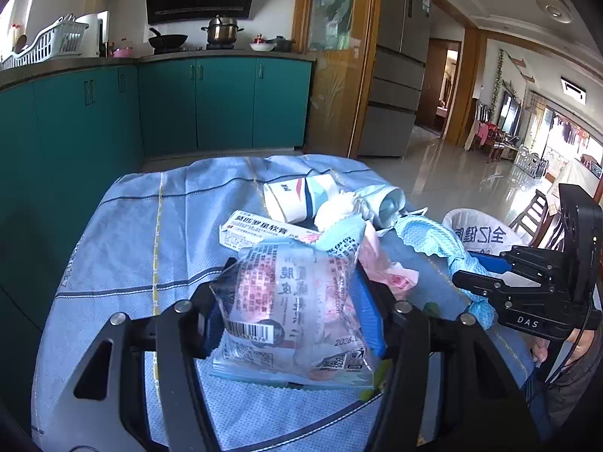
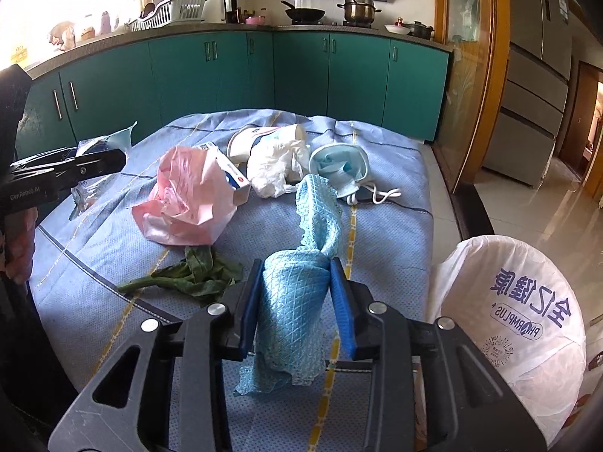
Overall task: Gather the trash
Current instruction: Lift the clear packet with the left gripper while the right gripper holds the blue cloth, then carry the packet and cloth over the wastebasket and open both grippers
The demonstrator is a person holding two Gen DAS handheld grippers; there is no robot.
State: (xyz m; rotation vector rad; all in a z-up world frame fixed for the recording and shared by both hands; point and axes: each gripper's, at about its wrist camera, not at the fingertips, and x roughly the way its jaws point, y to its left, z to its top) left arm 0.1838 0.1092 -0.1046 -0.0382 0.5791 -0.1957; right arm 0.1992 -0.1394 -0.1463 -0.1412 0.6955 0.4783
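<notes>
My left gripper (image 1: 292,293) is shut on a clear printed plastic wrapper (image 1: 286,324) with a barcode, held just above the blue-clothed table (image 1: 132,233). From the right wrist view the left gripper (image 2: 113,162) is at the table's left edge with the wrapper (image 2: 98,147) in it. My right gripper (image 2: 297,290) is shut on a light-blue cloth (image 2: 316,207) that trails down onto the table. More trash lies in a pile: a pink plastic bag (image 2: 184,196), a medicine box (image 2: 230,177), a paper cup (image 2: 260,139), crumpled white tissue (image 2: 275,169), a face mask (image 2: 339,165) and a green leaf (image 2: 196,275).
A bin lined with a white printed bag (image 2: 520,301) stands off the table's right side, close to my right gripper. Teal kitchen cabinets (image 2: 226,71) run behind the table. A hand holds each gripper's handle at the frame edges.
</notes>
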